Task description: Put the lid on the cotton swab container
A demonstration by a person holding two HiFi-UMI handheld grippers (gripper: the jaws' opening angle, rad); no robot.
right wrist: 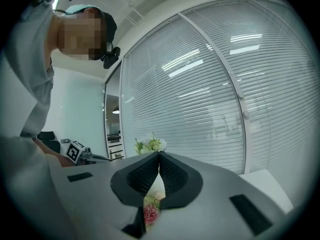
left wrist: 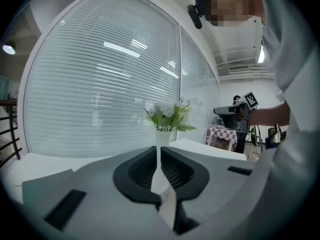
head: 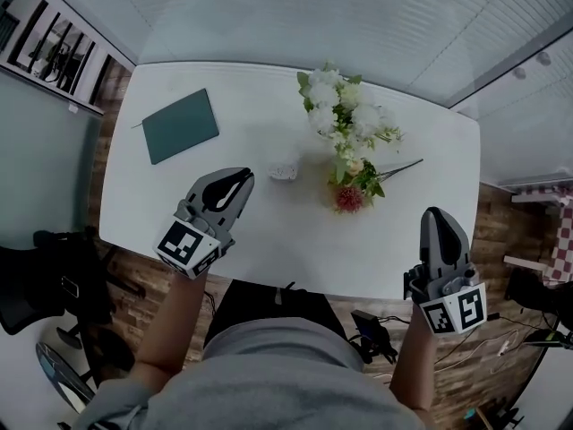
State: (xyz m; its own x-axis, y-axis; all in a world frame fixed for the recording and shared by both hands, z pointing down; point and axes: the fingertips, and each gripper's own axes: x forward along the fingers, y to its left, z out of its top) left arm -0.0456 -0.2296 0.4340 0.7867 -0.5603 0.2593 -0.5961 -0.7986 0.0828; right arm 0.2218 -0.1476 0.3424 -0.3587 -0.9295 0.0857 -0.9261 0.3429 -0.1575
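Grey plastic is filling the near edge of my view: I am holding two grippers, one in each hand, over the near side of one white table. My left gripper is reaching in over the tabletop, its jaws pressed together with nothing between them. My right gripper is hovering at the table's near right edge, its jaws likewise meeting at the tips and empty. Each is carrying one marker cube, two in all: the left cube and the right cube, both showing blocky black-and-white patterns.

Just beyond my left gripper's tips, one small white cotton swab container is sitting on the table, apart from both grippers. It is too small and blurred for me to make out its lid or read any label. To its right, one bunch of white flowers is standing in one white vase, with one pink bloom on the near side. At the far left, one teal notebook is lying flat. Beyond the table, slatted blinds are covering the windows.
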